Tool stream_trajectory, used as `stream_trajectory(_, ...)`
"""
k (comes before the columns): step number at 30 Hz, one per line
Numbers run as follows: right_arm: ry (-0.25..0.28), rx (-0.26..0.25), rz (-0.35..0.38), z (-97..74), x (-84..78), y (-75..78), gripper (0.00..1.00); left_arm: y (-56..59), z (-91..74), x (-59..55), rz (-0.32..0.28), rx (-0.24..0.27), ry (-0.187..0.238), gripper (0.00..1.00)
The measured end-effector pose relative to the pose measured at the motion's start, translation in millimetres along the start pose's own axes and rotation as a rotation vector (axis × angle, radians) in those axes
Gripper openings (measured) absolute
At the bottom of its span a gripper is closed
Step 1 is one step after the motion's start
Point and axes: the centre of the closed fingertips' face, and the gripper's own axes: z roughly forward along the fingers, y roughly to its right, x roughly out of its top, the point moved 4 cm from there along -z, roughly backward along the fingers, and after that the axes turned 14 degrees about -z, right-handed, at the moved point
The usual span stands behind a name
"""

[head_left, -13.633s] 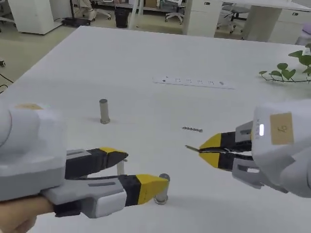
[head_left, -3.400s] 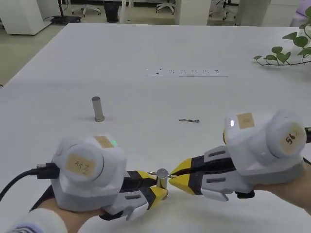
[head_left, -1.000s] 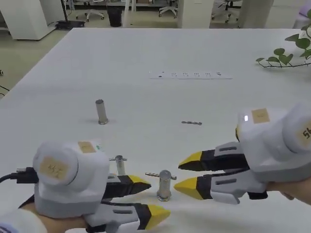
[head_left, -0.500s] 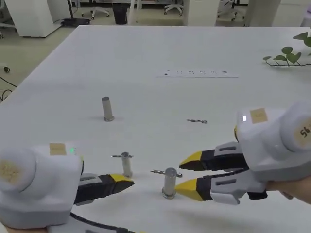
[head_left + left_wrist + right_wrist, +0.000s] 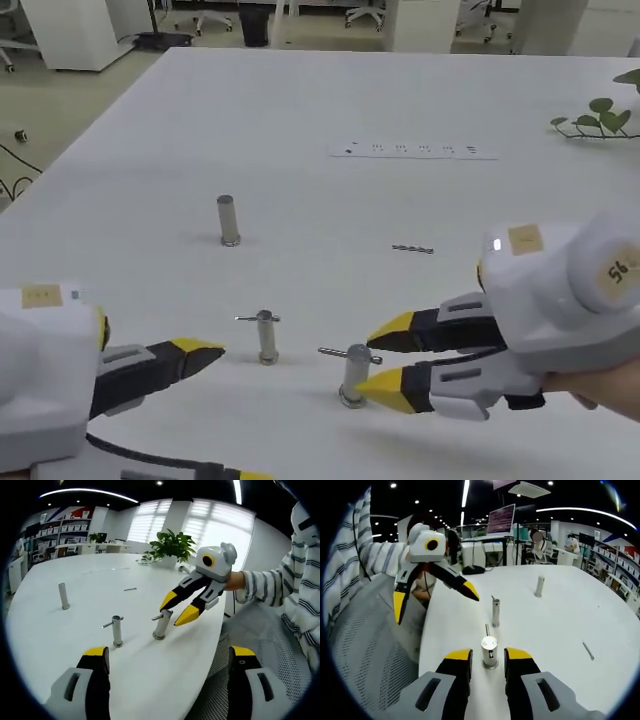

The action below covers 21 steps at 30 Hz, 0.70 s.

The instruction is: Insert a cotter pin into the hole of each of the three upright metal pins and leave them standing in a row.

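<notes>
Upright metal pins, three. The far pin stands left of centre in the head view and carries no cotter pin. The middle pin and near pin stand at lower centre, each crossed near its top by a cotter pin. Cotter pins, three. The middle cotter pin and near cotter pin are seated, their ends sticking out toward frame left. The loose cotter pin lies flat on the table right of centre, long axis roughly left-to-right across the frame, well apart from every upright pin.

Grippers, two. Right gripper: jaws apart and empty, one on either side of the near pin, with a gap on both sides in the right gripper view. Left gripper: lower left of frame, jaws wide apart and empty, upper tip pointing toward the middle pin and apart from it.

Governing relation: the loose cotter pin lies above and a little right of the right gripper's tips in the head view, and at the right edge of the right gripper view. The right gripper is the nearer tool; the left gripper sits beyond the two fitted pins from it.

Judgement: two of three pins done. The next pickup likely falls to the right gripper, jaws closing across the thin shaft, then a carry to the far pin, well to frame left.

Sundries: power strip, plant, one each, at the top of the frame.
</notes>
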Motion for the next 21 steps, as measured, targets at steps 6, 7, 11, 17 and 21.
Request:
stream_trajectory(6, -0.005, 0.009, -0.006, 6.0, 0.8, 0.3, 0.26, -2.8, -7.8, 5.7, -0.013, 0.013, 0.038, 0.99)
stream_trajectory(7, -0.005, 0.009, -0.007, 6.6, 1.0, 0.2, 0.26, -3.1, -9.4, 7.4, -0.016, 0.014, 0.053, 0.99)
stream_trajectory(11, -0.009, 0.016, -0.014, 10.3, 1.5, 0.3, 0.24, -5.3, -13.1, 9.8, -0.015, 0.03, 0.071, 0.99)
stream_trajectory(17, -0.018, 0.02, -0.035, 12.3, 1.5, 1.6, 0.21, -9.3, -18.3, 10.4, -0.024, 0.049, 0.085, 0.99)
stream_trajectory(21, -0.021, 0.026, -0.029, 13.7, 0.3, 1.4, 0.16, -13.4, -21.8, 7.6, -0.018, 0.073, 0.083, 0.99)
